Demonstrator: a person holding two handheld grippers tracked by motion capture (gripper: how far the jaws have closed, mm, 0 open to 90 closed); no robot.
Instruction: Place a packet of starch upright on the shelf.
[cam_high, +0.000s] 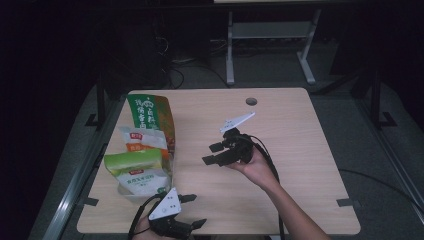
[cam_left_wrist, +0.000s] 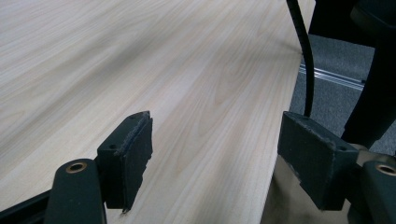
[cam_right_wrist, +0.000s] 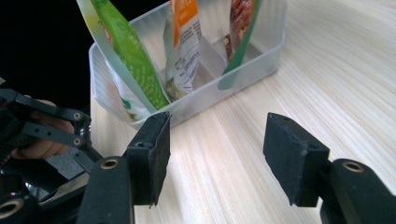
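Observation:
A clear plastic bin (cam_right_wrist: 205, 100) stands at the table's left side and holds three upright pouches: a light green one (cam_high: 136, 167), a white and orange one (cam_high: 142, 140) and a tall dark green one (cam_high: 151, 115). My right gripper (cam_high: 211, 154) hovers over the middle of the table, pointing left toward the bin. In the right gripper view the right gripper (cam_right_wrist: 215, 154) is open, with bare wood between its pads and the bin just beyond them. My left gripper (cam_high: 196, 210) rests at the front edge, below the bin. The left gripper (cam_left_wrist: 215, 149) is open and empty.
The wooden table (cam_high: 280, 130) has a round cable hole (cam_high: 251, 101) near its back edge. A black cable (cam_left_wrist: 303, 56) runs past the table's edge in the left gripper view. Dark floor and white desk legs (cam_high: 230, 45) lie beyond the table.

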